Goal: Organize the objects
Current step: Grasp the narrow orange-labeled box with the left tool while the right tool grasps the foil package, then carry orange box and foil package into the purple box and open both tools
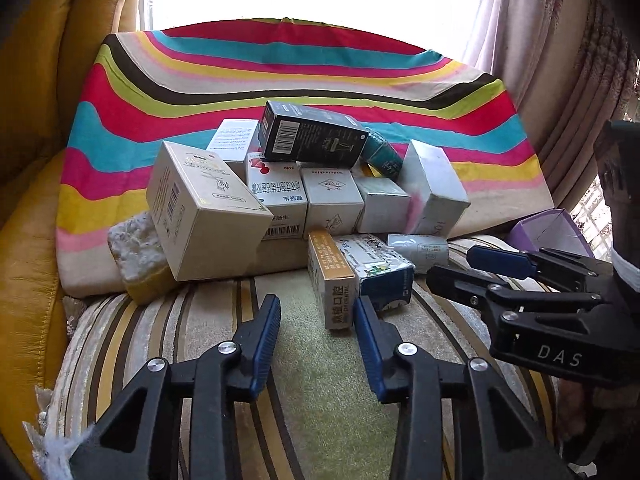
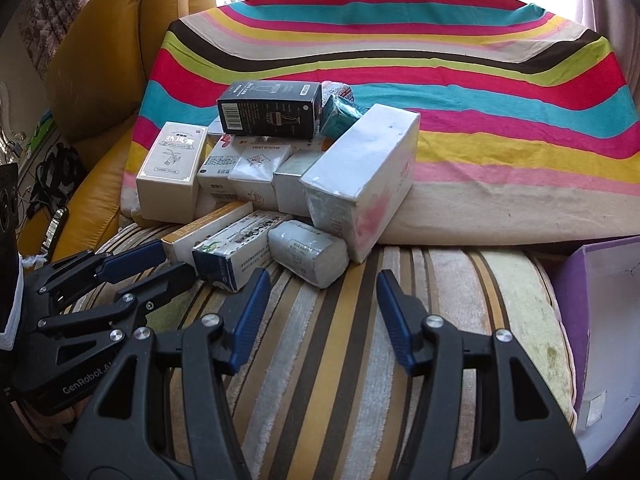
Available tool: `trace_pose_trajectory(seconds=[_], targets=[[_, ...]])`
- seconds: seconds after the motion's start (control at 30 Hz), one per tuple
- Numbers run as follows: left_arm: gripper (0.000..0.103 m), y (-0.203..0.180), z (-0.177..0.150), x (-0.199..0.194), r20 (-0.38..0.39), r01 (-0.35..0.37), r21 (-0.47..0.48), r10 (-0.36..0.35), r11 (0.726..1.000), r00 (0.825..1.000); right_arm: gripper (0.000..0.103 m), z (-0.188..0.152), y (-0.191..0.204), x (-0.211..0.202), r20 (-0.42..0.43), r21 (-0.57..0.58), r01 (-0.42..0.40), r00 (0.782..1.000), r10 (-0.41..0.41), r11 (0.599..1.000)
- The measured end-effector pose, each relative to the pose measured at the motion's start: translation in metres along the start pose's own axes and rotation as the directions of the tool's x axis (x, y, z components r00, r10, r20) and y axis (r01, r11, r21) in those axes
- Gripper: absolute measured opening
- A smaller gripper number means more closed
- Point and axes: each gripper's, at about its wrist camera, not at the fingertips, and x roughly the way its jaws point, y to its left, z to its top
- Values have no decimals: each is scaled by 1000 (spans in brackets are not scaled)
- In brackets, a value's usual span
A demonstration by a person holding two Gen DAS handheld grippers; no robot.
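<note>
A pile of small cartons leans on a rainbow-striped cushion [image 1: 304, 76]. A black box [image 1: 312, 136] lies on top of it, and a big cream box [image 1: 204, 212] tilts at the left. In front lie an orange-and-white box [image 1: 332, 280], a blue-and-white box [image 1: 380, 276] and a white wrapped roll [image 2: 308, 252]. My left gripper [image 1: 317, 308] is open, and the near end of the orange-and-white box sits just inside its right fingertip. My right gripper [image 2: 323, 280] is open and empty, just short of the roll. Each gripper shows in the other's view: the right [image 1: 452, 264], the left [image 2: 178, 258].
Everything rests on a striped seat cushion [image 2: 340, 360] of a yellow leather sofa [image 2: 100, 60]. An open purple box [image 2: 600, 300] stands at the right edge of the seat. A yellow-and-white sponge-like block [image 1: 136, 256] lies under the cream box. Curtains hang behind.
</note>
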Motion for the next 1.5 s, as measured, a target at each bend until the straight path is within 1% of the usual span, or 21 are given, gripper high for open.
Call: trace_pose_trajectory(seconds=[0.13,0.2,0.3,0.43,0.47,0.5,0.53,0.57,0.6,0.67,0.8,0.9,0.97,1.13,1.3,1.4,1.5], targets=[[40,1,5,0,6,31,-11,-31,999,1000,59,6,1,9,-23,-8,-10,1000,10,1000],[40,4,8,3,2,0,-24,0,1000,1000,59,9,2,13,-29,-11,0,1000,0,1000],[37,12,9,5,-3,13,-64,-13,998,1000,59,10,3,15,-30,-18,11,999,-12,1000],[37,7,11,11,-14,10,-35,-11,999,1000,59,12,-1,25,-61,-6,-3,998,3,1000],[33,7,12,14,-17,11,-40,-12,999,1000,59,12,-1,25,-61,-6,-3,998,3,1000],[25,9,13,16,-19,15,-49,-16,999,1000,59,13,-2,27,-66,-1,-6,998,6,1000],[20,10,14,18,-21,17,-55,-18,998,1000,59,14,-3,28,-67,1,-7,998,7,1000],[17,10,14,18,-22,25,-58,-26,998,999,58,15,-3,29,-67,-4,-10,998,10,1000],[17,10,13,18,-18,23,-54,-24,998,1000,52,15,-2,29,-69,-12,-7,998,6,1000],[17,9,12,14,-5,20,-53,-21,998,1000,52,13,2,28,-63,-30,-4,998,2,1000],[17,13,5,9,12,21,-82,-20,996,1000,51,9,7,22,-47,-50,-6,999,4,999],[17,12,-2,1,34,22,-100,-18,995,999,51,3,8,14,-29,-60,-10,1000,8,998],[17,12,-8,-7,63,28,-112,-21,993,998,51,-2,6,7,-17,-57,-15,1000,14,998],[17,5,-17,-31,162,47,-101,-30,994,986,51,-14,-3,-12,28,-45,0,1000,1,999],[17,-9,-15,-50,251,90,-67,-70,994,966,51,-27,-19,-34,63,-10,27,998,-26,1000],[17,-24,-12,-57,283,118,-22,-107,993,953,51,-37,-32,-49,81,20,46,996,-47,999],[17,-45,-7,-61,295,144,35,-148,989,944,52,-43,-46,-61,93,55,64,993,-69,996]])
